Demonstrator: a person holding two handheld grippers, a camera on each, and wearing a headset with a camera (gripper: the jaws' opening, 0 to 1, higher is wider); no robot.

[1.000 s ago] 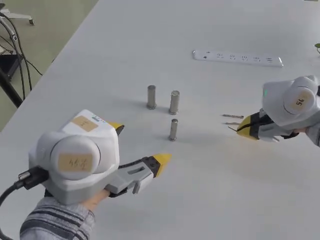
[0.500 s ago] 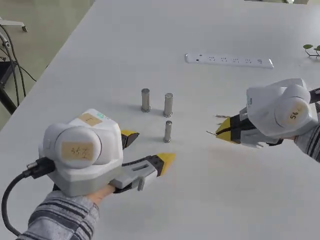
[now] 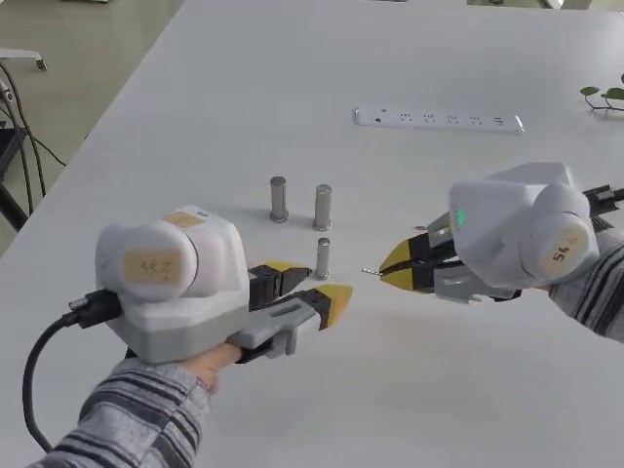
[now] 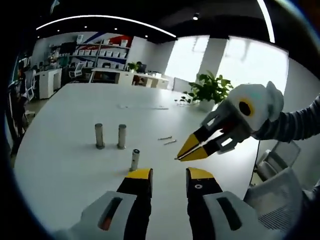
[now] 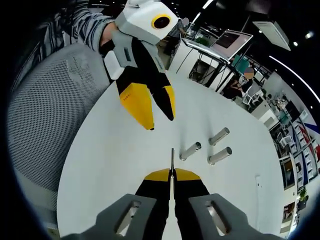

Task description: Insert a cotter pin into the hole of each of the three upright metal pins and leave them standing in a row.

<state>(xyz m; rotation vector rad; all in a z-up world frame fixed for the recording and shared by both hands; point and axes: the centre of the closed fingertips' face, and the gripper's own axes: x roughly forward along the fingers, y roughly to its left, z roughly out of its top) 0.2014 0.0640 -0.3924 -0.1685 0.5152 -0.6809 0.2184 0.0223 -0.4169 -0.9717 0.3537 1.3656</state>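
Three short metal pins stand upright on the white table: two side by side at the back point(image 3: 279, 198) point(image 3: 323, 207) and one in front point(image 3: 323, 257). My right gripper point(image 3: 387, 271) is shut on a thin cotter pin point(image 3: 369, 271) whose tip points left at the front pin, a short gap away. In the right gripper view the cotter pin point(image 5: 172, 162) sticks straight out of the shut jaws toward the metal pins point(image 5: 190, 150). My left gripper point(image 3: 314, 284) is open just in front of the front pin point(image 4: 134, 159), with nothing between its jaws.
Two loose cotter pins point(image 4: 167, 140) lie on the table right of the metal pins. A white power strip point(image 3: 437, 120) lies further back. A potted plant point(image 4: 210, 90) stands at the far right edge. Cables hang off the table's left side point(image 3: 19, 107).
My right gripper has lifted a cotter pin off the table and carried it left toward the front metal pin. My left gripper has moved right and closer to that pin.
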